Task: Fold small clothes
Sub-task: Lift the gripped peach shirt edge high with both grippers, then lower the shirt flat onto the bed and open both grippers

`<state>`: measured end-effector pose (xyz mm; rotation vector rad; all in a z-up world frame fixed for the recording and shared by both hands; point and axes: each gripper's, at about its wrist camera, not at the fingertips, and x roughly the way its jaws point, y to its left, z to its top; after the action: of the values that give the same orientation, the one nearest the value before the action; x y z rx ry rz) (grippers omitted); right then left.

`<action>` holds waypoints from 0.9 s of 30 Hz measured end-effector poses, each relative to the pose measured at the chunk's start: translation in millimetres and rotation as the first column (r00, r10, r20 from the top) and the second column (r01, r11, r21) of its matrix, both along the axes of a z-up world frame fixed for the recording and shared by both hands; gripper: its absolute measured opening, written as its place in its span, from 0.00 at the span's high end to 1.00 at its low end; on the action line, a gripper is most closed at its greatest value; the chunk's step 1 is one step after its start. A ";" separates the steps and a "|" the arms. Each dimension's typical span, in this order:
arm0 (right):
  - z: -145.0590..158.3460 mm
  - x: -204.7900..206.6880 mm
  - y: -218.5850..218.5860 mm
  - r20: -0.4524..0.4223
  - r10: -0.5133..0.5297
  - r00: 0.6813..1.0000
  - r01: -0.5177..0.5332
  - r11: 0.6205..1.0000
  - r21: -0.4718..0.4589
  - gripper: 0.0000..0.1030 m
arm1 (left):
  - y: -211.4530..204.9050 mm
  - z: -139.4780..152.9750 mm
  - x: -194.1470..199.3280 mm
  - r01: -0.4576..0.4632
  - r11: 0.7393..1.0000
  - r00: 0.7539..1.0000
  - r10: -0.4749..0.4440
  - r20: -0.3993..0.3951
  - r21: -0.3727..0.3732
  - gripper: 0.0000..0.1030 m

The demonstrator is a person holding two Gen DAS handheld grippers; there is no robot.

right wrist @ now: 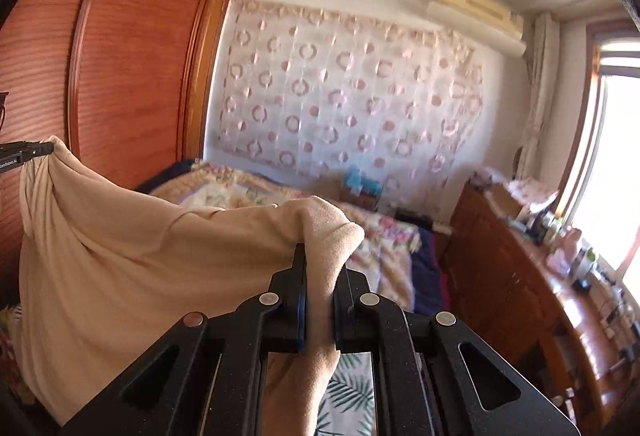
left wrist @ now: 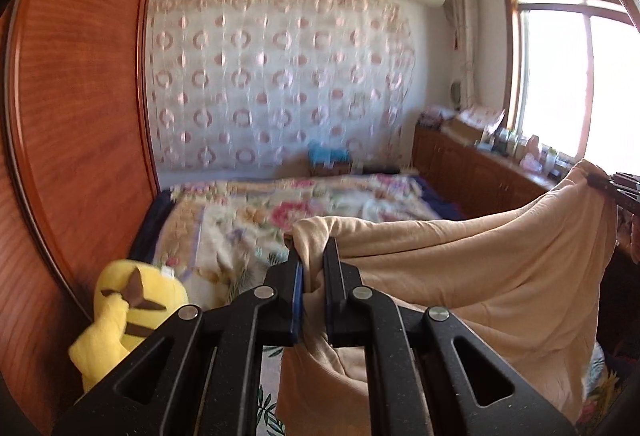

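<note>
Your left gripper (left wrist: 314, 256) has its jaws clamped on a bunched corner of the beige knit garment (left wrist: 500, 276); your right gripper (right wrist: 320, 260) pinches the opposite corner the same way. The garment hangs slack in the air between them, above the floral bedspread (left wrist: 256, 216), sagging in soft diagonal folds. White lettering on the left gripper's side in the right wrist view is too small to read. Only your left wrist view shows the yellow plush toy (left wrist: 128, 312) beside the wooden wardrobe (left wrist: 80, 96).
</note>
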<state>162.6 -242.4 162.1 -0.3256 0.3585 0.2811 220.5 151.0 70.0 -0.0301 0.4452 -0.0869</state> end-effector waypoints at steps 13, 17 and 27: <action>-161.6 172.7 64.1 -0.332 -0.074 0.940 0.050 0.995 -0.081 0.91 | -9.8 -137.1 107.1 0.016 0.999 0.954 -0.005 -0.299 0.037 0.91; -167.6 205.5 70.1 -0.375 -0.083 0.923 0.055 0.995 -0.085 0.91 | -2.6 -148.9 115.9 0.024 1.000 0.937 -0.021 -0.349 0.005 0.83; -153.2 189.1 27.8 -0.408 -0.118 0.905 0.102 0.993 -0.060 0.52 | -7.0 -140.8 91.8 0.071 0.997 0.945 -0.058 -0.323 0.028 0.26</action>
<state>351.6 -214.6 8.9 -0.2795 0.7980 0.2307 312.3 144.0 -70.8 0.0091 0.7752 -0.1391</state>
